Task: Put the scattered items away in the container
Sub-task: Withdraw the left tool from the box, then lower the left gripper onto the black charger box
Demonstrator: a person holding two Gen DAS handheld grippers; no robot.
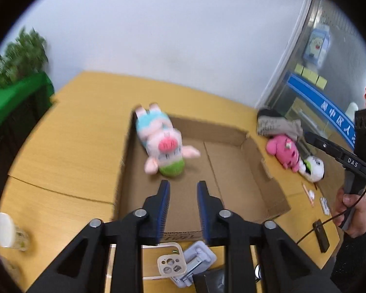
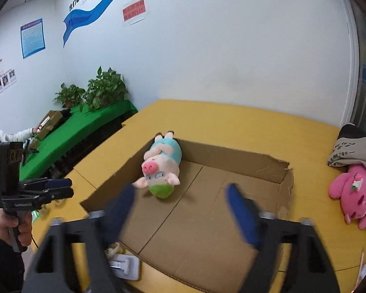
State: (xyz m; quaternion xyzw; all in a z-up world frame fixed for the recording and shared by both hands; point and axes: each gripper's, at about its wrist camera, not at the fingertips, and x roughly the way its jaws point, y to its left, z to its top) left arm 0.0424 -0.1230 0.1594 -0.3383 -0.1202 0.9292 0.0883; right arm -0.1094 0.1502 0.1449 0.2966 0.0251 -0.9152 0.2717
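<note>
A shallow cardboard box (image 1: 234, 178) (image 2: 256, 163) lies on the yellow table. A pig plush (image 1: 162, 141) (image 2: 162, 164) with blue top and green bottom lies inside it at the far left corner. My left gripper (image 1: 183, 190) is open and empty above the box's near edge; it also shows in the right wrist view (image 2: 61, 186). My right gripper (image 2: 183, 197) is wide open and empty over the box; its body shows at the right of the left wrist view (image 1: 349, 156). A pink plush (image 1: 284, 151) (image 2: 353, 193) and a white plush (image 1: 313, 168) lie right of the box.
A phone case (image 1: 169, 261), a grey phone stand (image 1: 195, 261) (image 2: 124, 266) and a dark flat item (image 1: 320, 235) lie near the box's front. A folded cloth (image 1: 278, 124) (image 2: 351, 151) sits behind the pink plush. A cup (image 1: 9, 232) stands at left. Plants (image 2: 105, 90) stand on a green-covered table.
</note>
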